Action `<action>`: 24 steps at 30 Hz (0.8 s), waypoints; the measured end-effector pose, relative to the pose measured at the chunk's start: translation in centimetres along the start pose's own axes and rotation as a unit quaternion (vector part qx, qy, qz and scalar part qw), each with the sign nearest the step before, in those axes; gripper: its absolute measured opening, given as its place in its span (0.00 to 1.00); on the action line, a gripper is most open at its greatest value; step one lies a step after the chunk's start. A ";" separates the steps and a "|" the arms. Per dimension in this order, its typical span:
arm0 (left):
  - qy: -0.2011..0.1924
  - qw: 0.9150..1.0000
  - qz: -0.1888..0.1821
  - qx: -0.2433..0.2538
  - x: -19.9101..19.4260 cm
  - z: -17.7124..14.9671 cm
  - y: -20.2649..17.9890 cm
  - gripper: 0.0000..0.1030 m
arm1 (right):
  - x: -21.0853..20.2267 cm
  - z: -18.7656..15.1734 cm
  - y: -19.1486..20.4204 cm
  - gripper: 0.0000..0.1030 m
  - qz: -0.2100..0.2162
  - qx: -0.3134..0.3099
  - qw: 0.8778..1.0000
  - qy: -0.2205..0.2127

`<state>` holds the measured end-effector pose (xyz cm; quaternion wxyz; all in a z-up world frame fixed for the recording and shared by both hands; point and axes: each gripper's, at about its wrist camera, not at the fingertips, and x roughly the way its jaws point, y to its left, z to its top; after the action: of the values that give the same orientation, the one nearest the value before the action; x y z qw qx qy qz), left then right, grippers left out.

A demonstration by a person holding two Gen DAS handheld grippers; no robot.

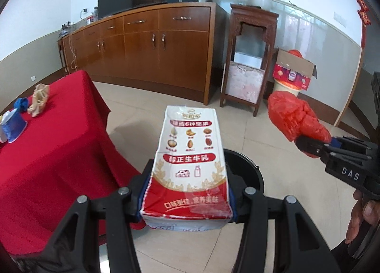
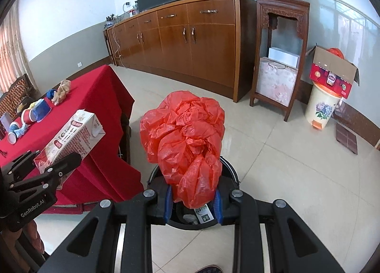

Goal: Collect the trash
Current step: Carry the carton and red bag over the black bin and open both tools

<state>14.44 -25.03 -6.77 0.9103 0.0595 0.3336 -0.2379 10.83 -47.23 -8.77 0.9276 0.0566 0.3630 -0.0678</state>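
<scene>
Left gripper [image 1: 187,204] clamped on carton [image 1: 190,161], carton jutting forward between jaws, above black bin [image 1: 251,173]; right gripper [image 2: 193,204] pinching red bag [image 2: 185,140] low, bag bulging over bin rim [image 2: 231,168]

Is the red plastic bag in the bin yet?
Not yet. The crumpled red plastic bag is pinched in the right tongs, held above the round black bin, whose rim shows below it.
</scene>
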 end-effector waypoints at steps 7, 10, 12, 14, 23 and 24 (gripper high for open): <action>0.017 1.000 -0.015 0.005 2.5 0.0 -1.3 0.51 | 2.9 -1.0 -1.5 0.28 0.005 -0.012 1.000 0.024; 0.030 0.999 -0.026 0.010 4.1 0.0 -2.0 0.51 | 5.0 -1.5 -1.9 0.28 0.011 -0.026 0.999 0.041; 0.041 0.999 -0.031 0.013 5.4 0.0 -2.4 0.51 | 6.4 -1.9 -1.9 0.28 0.014 -0.037 0.998 0.054; 0.055 0.998 -0.039 0.008 7.0 -0.1 -2.6 0.51 | 8.1 -2.1 -2.0 0.28 0.019 -0.052 0.996 0.068; 0.074 0.997 0.005 -0.027 10.8 -0.8 -0.9 1.00 | 15.8 -4.0 -3.5 0.92 -0.010 -0.110 0.983 0.144; 0.072 0.997 0.013 -0.031 10.6 -1.0 -0.5 1.00 | 16.1 -4.0 -4.1 0.92 -0.015 -0.099 0.984 0.147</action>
<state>20.70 -29.34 -14.27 0.8885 0.0522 0.4045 -0.2103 19.21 -52.03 -22.86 0.8638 -0.0314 0.5016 -0.0368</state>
